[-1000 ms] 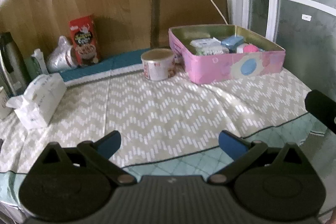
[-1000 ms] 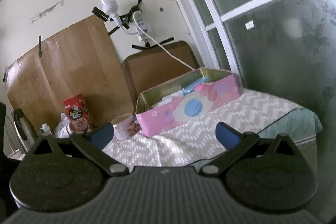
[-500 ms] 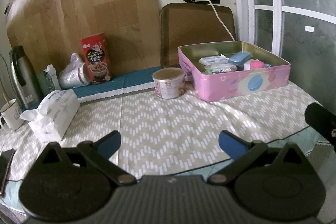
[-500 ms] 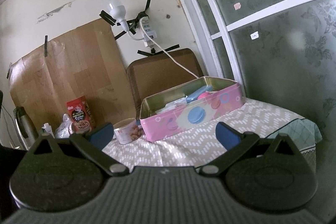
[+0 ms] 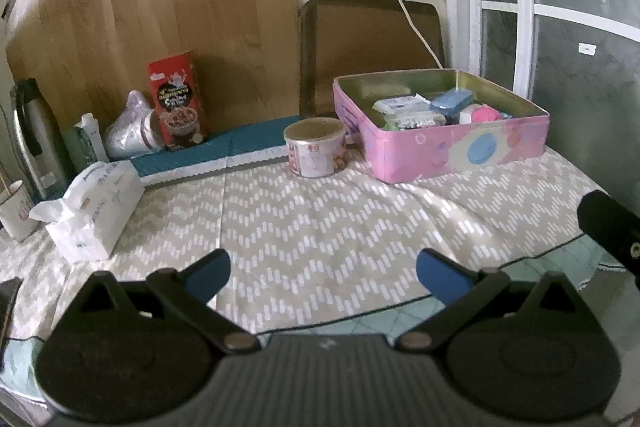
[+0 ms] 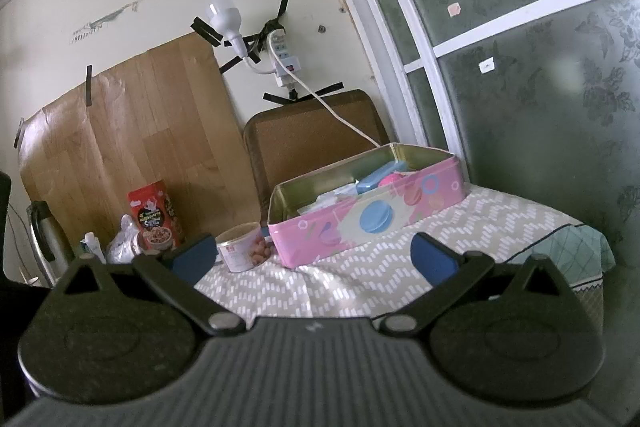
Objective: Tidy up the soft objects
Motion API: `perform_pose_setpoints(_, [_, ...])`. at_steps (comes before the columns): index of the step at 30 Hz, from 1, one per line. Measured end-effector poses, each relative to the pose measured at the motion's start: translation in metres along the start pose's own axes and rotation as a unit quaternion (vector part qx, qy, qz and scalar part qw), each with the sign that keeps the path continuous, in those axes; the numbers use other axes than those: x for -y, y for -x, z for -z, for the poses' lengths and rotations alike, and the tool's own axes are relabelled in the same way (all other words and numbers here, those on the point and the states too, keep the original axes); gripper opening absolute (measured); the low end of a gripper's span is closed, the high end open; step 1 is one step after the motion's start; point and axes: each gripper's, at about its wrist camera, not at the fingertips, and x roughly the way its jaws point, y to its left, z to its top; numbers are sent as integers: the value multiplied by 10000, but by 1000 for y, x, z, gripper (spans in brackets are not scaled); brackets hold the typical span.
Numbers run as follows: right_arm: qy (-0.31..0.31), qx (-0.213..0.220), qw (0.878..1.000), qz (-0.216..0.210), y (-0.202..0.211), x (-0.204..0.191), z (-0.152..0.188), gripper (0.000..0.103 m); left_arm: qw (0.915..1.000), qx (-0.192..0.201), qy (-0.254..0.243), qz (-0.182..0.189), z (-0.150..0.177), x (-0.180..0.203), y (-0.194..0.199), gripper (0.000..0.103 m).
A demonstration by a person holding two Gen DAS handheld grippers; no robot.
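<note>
Soft packs [image 5: 416,107] inside open pink tin [image 5: 460,151]

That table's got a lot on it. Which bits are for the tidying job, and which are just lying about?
For the job:
pink tin
soft packs in it
tissue pack, perhaps
left gripper and right gripper, both open and empty

Lying about:
snack cup
red box
flask
paper cup

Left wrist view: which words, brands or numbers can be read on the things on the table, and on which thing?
Red box: print too blurred to read.
Round tub: red marks, unreadable.
Tissue pack: lettering too small.
Pink tin: pictures only, no words.
</note>
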Motion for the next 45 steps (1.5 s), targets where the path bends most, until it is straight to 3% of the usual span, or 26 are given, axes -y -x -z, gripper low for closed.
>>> perform_pose_setpoints(45, [13, -219, 9997, -105, -5, -4, 5, 103, 9992, -323, -9, 230, 2, -4, -9, 103])
